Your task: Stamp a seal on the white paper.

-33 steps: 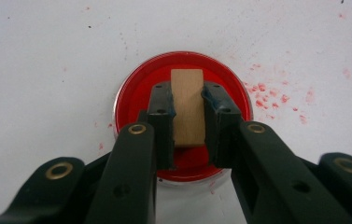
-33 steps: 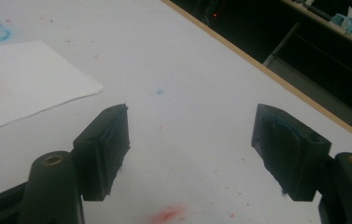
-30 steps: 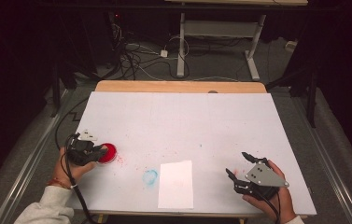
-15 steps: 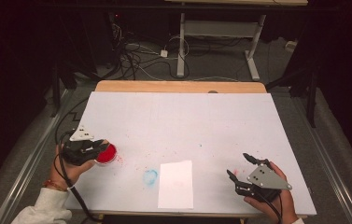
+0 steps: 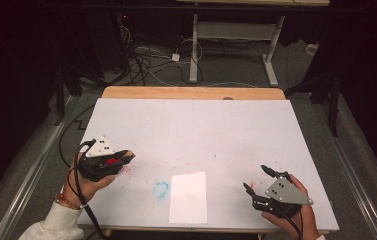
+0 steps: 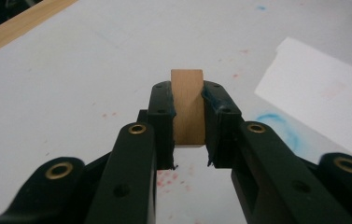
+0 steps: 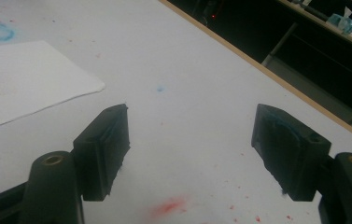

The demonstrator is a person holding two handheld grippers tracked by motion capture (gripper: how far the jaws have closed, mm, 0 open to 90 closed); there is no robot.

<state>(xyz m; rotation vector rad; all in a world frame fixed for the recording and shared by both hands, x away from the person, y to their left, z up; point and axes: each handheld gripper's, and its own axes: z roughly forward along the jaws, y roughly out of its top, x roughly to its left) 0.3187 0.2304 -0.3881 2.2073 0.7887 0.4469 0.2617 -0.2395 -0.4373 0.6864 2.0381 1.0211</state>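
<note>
My left gripper (image 5: 122, 159) hovers over the table's left side, lifted off the surface, shut on a small wooden piece (image 6: 187, 100). In the high view that piece (image 5: 129, 155) sticks out past the jaws, with red showing on the part beside them. A white sheet of paper (image 5: 188, 197) lies near the front edge at the middle, with a blue ring mark (image 5: 161, 189) just left of it. My right gripper (image 5: 263, 182) rests at the front right with its jaws wide open and nothing between them; in the right gripper view the right gripper (image 7: 190, 149) points across bare table.
The white table top (image 5: 201, 130) carries red ink specks (image 5: 126, 171) under the left gripper and more red smears (image 7: 169, 205) near the right one. A wooden strip (image 5: 191, 93) edges the far side. Cables and desk legs stand on the dark floor beyond.
The left gripper has risen and moved right and slightly forward, taking the red-faced piece up off the table. The right gripper has stayed where it was.
</note>
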